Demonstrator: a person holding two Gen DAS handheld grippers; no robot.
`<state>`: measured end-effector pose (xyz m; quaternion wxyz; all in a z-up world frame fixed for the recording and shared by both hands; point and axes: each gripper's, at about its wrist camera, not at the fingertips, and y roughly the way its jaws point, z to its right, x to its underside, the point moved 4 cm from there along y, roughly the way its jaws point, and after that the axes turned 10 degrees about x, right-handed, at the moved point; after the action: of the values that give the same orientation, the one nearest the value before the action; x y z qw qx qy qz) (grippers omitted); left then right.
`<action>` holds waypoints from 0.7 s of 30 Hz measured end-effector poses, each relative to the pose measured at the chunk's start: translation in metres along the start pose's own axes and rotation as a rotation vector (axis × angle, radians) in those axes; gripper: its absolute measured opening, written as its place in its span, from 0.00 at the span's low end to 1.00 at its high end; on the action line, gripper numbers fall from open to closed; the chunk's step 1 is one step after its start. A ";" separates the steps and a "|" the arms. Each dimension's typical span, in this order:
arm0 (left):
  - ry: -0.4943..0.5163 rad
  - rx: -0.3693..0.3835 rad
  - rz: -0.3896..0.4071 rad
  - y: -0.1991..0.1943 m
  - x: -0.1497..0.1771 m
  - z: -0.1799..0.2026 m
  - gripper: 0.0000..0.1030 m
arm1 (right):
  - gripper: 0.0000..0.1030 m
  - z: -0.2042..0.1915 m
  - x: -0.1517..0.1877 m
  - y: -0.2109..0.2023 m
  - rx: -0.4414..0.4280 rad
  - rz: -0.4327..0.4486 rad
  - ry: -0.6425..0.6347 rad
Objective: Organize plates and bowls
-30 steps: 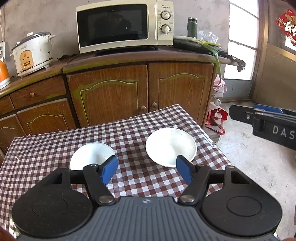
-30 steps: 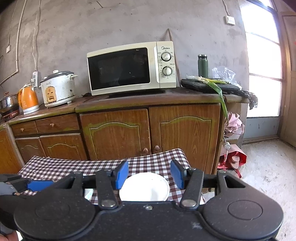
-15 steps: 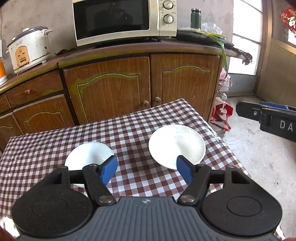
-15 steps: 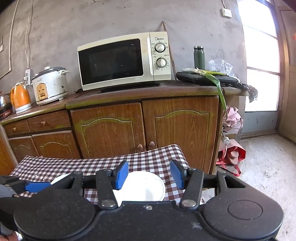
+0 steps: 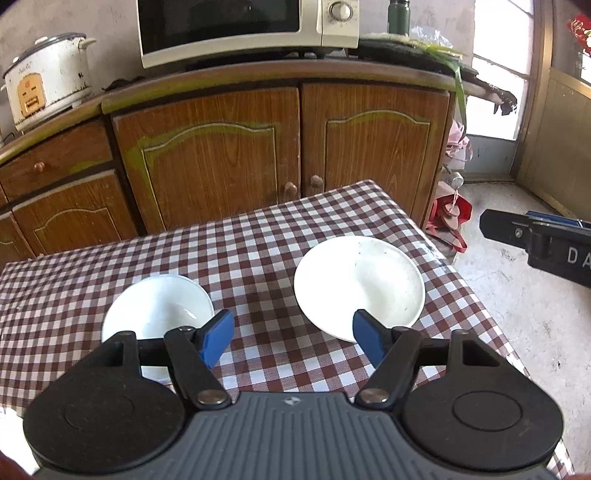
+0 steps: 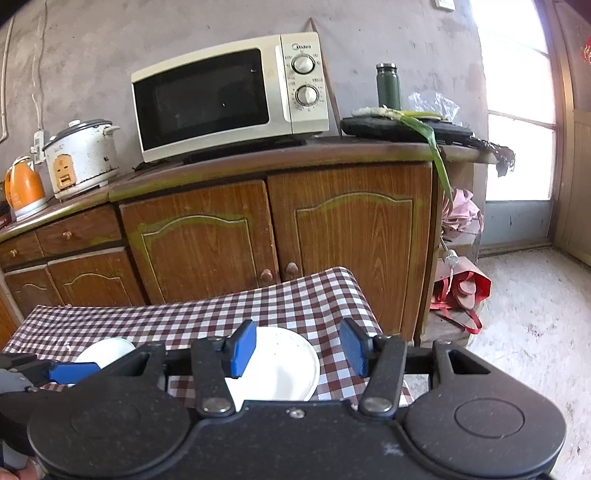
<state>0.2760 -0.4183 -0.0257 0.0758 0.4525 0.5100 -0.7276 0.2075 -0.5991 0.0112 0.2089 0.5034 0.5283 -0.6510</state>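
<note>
Deep white ceramic bowl [image 5: 159,310] sits left on the red-and-white checked tablecloth [image 5: 251,258]; shallow white ceramic plate [image 5: 358,286] right (faint specks). Left gripper [image 5: 293,334] and right gripper [image 6: 299,349] both gape wide, holding nothing.

The left gripper's [image 5: 293,338] own body is hiding the near rims of the bowl [image 5: 159,308] and the plate [image 5: 358,284]. The microwave's [image 5: 247,26] top is getting cut off by the frame edge. The right gripper [image 6: 299,349] is covering the plate's near half in its own view. In the left view only part of 1 lettered black bar of it is showing at the right edge.
</note>
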 end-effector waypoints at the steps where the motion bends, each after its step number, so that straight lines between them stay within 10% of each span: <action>1: -0.004 0.002 -0.001 0.002 0.000 0.000 0.71 | 0.61 0.000 0.001 0.003 -0.001 -0.003 0.000; 21: 0.003 0.005 -0.041 0.051 0.002 -0.007 0.71 | 0.64 0.003 0.022 0.058 0.012 -0.074 0.004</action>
<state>0.3083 -0.4358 -0.0617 0.0590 0.4431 0.5175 -0.7297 0.2433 -0.6166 -0.0360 0.1806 0.4860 0.5433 -0.6603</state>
